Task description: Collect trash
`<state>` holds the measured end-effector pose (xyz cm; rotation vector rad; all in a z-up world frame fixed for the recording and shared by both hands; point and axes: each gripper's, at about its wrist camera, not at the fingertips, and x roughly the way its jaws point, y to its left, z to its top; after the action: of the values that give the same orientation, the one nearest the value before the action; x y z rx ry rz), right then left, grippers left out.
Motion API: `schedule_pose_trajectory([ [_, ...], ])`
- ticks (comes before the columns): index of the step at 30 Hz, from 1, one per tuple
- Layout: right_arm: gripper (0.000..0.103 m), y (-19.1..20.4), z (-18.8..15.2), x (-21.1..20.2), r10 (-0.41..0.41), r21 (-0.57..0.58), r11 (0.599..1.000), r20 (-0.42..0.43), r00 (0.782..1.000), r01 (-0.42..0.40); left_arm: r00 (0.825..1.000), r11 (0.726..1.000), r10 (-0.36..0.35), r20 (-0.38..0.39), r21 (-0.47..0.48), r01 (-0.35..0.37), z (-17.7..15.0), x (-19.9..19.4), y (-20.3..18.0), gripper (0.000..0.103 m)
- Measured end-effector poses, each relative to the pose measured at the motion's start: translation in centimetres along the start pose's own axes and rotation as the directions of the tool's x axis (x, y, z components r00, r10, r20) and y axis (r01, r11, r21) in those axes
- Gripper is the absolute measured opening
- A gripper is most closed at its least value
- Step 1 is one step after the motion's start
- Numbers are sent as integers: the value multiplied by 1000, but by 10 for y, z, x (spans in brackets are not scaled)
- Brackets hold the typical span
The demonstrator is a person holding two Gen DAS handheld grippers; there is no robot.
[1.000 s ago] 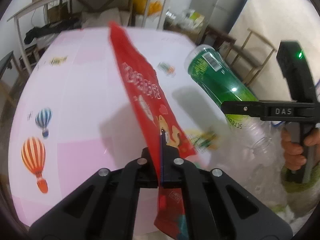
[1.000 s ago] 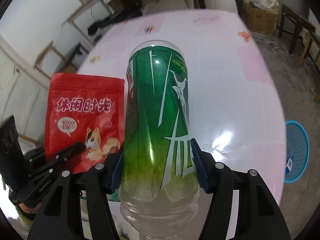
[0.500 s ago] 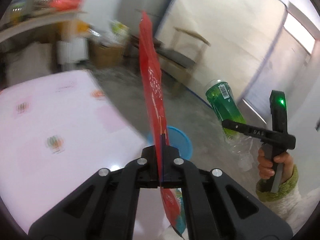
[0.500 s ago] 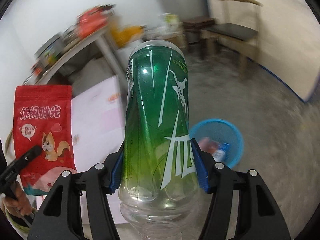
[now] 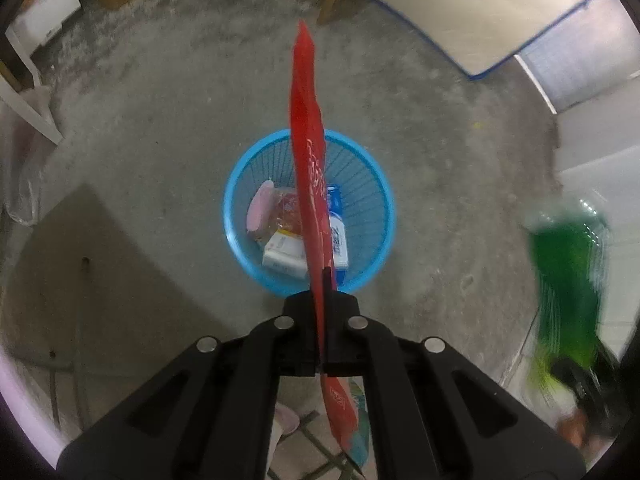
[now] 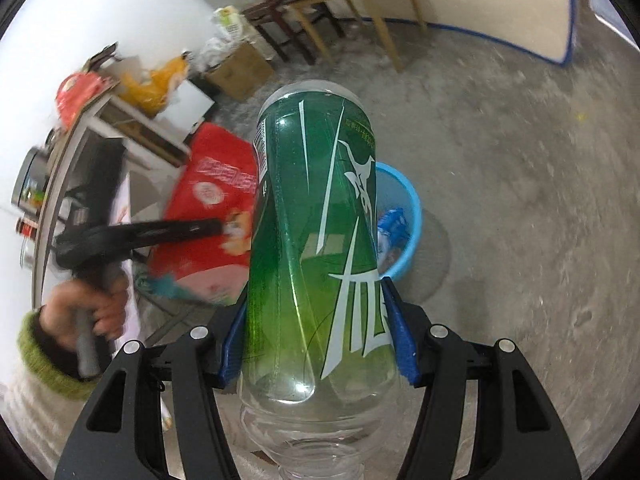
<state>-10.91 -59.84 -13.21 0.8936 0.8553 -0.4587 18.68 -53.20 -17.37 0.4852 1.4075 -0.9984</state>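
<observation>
1. Two grippers, both full: my left gripper is pinched tight on the red snack bag.
2. My right gripper squeezes the green bottle between its blue pads.
3. Below the bag sits the blue bin on the gray floor, with trash inside.

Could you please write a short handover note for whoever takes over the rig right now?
Left gripper: shut on the red snack bag, held edge-on above the blue bin.
Right gripper: shut on the green bottle, beside the bin, not over it.
Bin: on the concrete floor, already holding several packets and wrappers.
Done: both pieces picked up and carried to the bin.
Left: release the bag into the bin, then bring the bottle over the opening and drop it in.
</observation>
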Motion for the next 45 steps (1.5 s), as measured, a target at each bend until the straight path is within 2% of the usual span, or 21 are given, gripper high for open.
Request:
schedule_pose_trajectory([
  [1, 59, -8, 1, 1, -5, 14, 1000, 0, 1000, 5, 1000, 1000, 2, -1, -15, -2, 10, 14, 3, 3],
  [2, 59, -15, 2, 3, -12, 28, 1000, -2, 1000, 12, 1000, 999, -7, -13, -39, 6, 19, 34, 8, 16],
  [4, 59, -28, 7, 7, -23, 45, 999, -12, 1000, 23, 999, 996, 22, -37, -87, -25, 25, 58, 16, 35],
  [7, 59, -41, 9, 15, -38, 60, 997, -29, 999, 40, 998, 986, 15, -67, -166, -25, 25, 84, 28, 36],
  [9, 59, -43, 11, 23, -45, 63, 997, -41, 998, 48, 998, 983, 14, -63, -183, -26, 22, 86, 32, 36],
  [12, 59, -44, 14, 39, -31, 72, 997, -69, 997, 36, 998, 983, 41, -41, -176, -47, 21, 76, 34, 37],
  [15, 59, -38, 20, 62, 13, 72, 997, -102, 995, -5, 998, 987, 69, -4, -147, -69, 22, 43, 27, 44],
  [17, 59, -30, 28, 87, 84, 106, 992, -141, 986, -70, 995, 992, 87, 46, -96, -83, 18, 8, 18, 57],
  [19, 59, -27, 38, 110, 143, 159, 980, -168, 975, -116, 991, 996, 89, 101, -39, -86, 11, -26, 10, 64],
  [22, 59, -19, 54, 153, 210, 266, 952, -209, 955, -151, 982, 999, 38, 184, 22, -43, -17, -88, 3, 71],
  [25, 60, -15, 68, 188, 182, 333, 937, -209, 961, -105, 963, 999, 9, 269, 31, -18, -62, -149, 10, 75],
  [27, 62, -18, 77, 220, 177, 386, 919, -210, 962, -85, 941, 999, 31, 337, 19, -40, -107, -185, 24, 77],
  [29, 69, -22, 79, 246, 143, 409, 912, -214, 966, -44, 918, 997, 77, 389, -13, -78, -149, -207, 37, 79],
  [30, 69, -24, 80, 255, 129, 411, 911, -221, 967, -27, 910, 995, 99, 403, -28, -96, -167, -213, 43, 79],
  [31, 69, -25, 79, 262, 108, 401, 916, -233, 967, -6, 901, 991, 133, 413, -52, -122, -185, -217, 51, 79],
  [32, 69, -24, 76, 265, 69, 378, 926, -237, 969, 26, 882, 982, 189, 433, -106, -158, -211, -221, 61, 79],
  [34, 69, -23, 69, 260, 47, 356, 934, -222, 974, 36, 858, 966, 241, 454, -202, -164, -245, -222, 78, 79],
  [38, 69, -22, 51, 229, 10, 324, 945, -179, 984, 50, 846, 915, 271, 460, -397, -77, -309, -212, 109, 79],
  [41, 69, -21, 42, 188, -55, 278, 957, -111, 992, 84, 838, 905, 254, 483, -424, -30, -331, -211, 115, 79],
  [43, 69, -13, 37, 159, -101, 211, 971, -62, 993, 112, 839, 912, 247, 485, -409, -32, -339, -210, 114, 79],
  [45, 69, 4, 24, 123, -133, 106, 985, -7, 991, 133, 826, 920, 261, 500, -388, -56, -347, -216, 108, 79],
])
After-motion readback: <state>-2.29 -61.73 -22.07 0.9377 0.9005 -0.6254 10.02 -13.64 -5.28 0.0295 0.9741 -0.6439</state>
